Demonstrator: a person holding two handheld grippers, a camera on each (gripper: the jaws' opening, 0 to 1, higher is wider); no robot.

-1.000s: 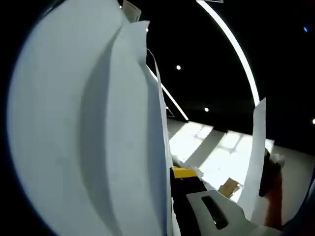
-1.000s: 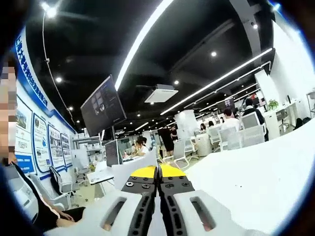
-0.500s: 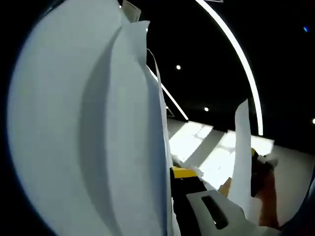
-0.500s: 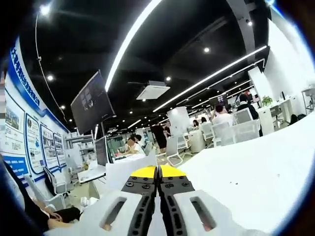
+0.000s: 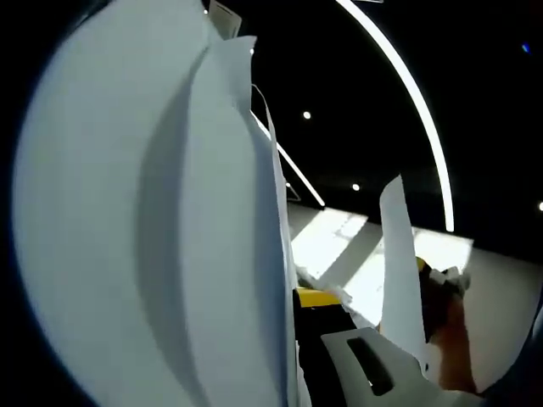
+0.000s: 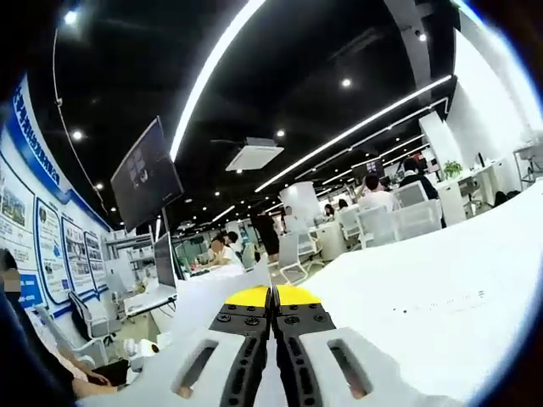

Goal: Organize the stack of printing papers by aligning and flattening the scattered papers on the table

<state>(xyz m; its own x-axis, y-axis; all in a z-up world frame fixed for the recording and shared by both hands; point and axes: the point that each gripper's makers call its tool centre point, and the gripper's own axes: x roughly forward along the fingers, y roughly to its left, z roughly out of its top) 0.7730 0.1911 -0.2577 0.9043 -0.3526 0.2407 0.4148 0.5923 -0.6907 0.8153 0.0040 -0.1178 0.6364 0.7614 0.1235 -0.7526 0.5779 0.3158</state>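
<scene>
In the left gripper view, the left tool (image 5: 318,326) gripped upright printing papers (image 5: 153,237) that bowed across the frame; its left jaw was hidden behind them, so the grip was a judgement. A further sheet (image 5: 399,263) stood beside the right tool (image 5: 433,280).

In the right gripper view, that tool's jaws were pressed together on a sheet edge (image 6: 424,297). Thin, floppy and slippery, the papers want holding near an edge. The worktop was out of sight.
</scene>
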